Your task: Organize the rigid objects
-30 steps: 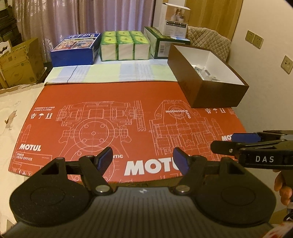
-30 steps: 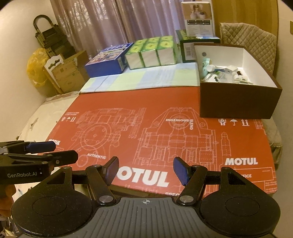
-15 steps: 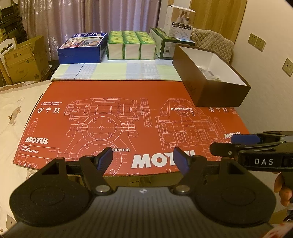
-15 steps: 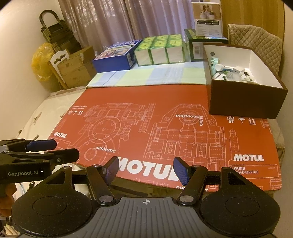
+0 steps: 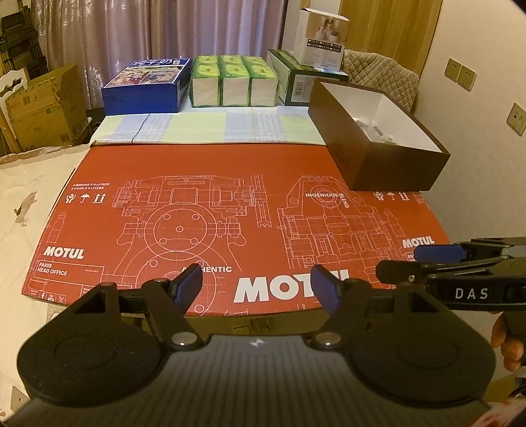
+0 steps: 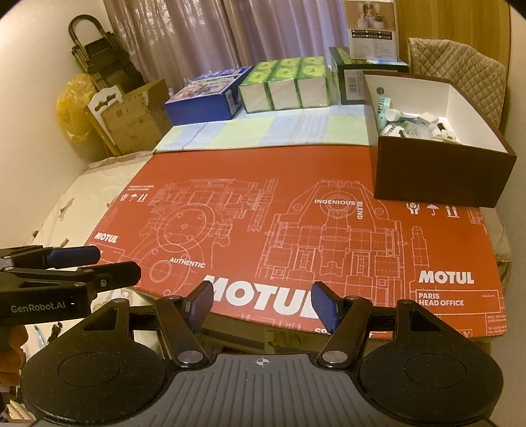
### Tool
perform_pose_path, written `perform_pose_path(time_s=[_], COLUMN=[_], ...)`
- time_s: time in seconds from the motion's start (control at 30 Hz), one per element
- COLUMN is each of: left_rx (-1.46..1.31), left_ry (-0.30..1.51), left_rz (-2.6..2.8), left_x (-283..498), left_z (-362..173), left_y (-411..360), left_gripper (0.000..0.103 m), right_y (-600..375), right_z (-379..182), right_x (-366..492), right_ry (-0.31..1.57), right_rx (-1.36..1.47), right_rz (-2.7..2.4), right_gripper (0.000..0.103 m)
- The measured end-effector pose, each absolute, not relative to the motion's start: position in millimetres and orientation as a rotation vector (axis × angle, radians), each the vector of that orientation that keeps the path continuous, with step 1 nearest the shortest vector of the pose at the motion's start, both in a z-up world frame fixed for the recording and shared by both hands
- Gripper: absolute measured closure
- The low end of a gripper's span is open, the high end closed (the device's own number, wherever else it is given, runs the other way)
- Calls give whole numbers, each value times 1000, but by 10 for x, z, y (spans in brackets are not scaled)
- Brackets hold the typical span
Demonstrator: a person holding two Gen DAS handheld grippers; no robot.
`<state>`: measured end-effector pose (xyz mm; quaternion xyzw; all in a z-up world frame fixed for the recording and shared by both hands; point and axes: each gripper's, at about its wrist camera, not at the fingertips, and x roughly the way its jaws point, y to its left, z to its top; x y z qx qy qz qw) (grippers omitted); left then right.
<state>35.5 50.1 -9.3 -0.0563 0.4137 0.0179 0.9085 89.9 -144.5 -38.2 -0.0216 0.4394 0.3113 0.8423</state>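
- Right wrist view takes in the biggest thing, a red mat (image 6: 296,184) printed with white engine drawings, spread over the table; its whole visible face is bare.
- Behind the mat lies a pale checked cloth (image 6: 263,131), and on its far edge stand a blue box (image 6: 203,98), a block of green packs (image 6: 284,85) and a dark green carton (image 6: 348,78) with a white box (image 6: 373,29) on top.
- At the mat's far right corner sits a brown box (image 6: 437,177), open, white inside. The task's things, a heap of small items (image 6: 417,126) (a mint-green piece, white bottles and bits), lie together in it, against its near wall.
- Left gripper (image 5: 256,289) hovers over the mat's near edge, jaws spread wide, nothing between them.
- Right gripper (image 6: 261,303) hovers level with it, just to its right, jaws also spread and empty; each shows in the other's view from the side.
- As to the step in hand, I judge it two ways: with the items gathered in the brown box and the mat bare, this fits either a tidy-up ended with everything stowed, or a sorting where the heap is yet to be laid out.
- One moment cannot settle which, so I name no next move; any reach to the brown box would mean crossing the mat and clearing its tall near wall.
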Motion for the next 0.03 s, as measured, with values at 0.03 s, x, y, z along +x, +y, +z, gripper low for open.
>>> perform_pose_path(time_s=[0.03], left_rx=[-118], left_ry=[858], left_rz=[36], left_x=[374], left_z=[-99], left_y=[497], left_gripper=[34], right_y=[-1452], right_z=[-383], right_x=[909], right_ry=[928], right_rx=[-45], right_rz=[658], right_gripper=[40])
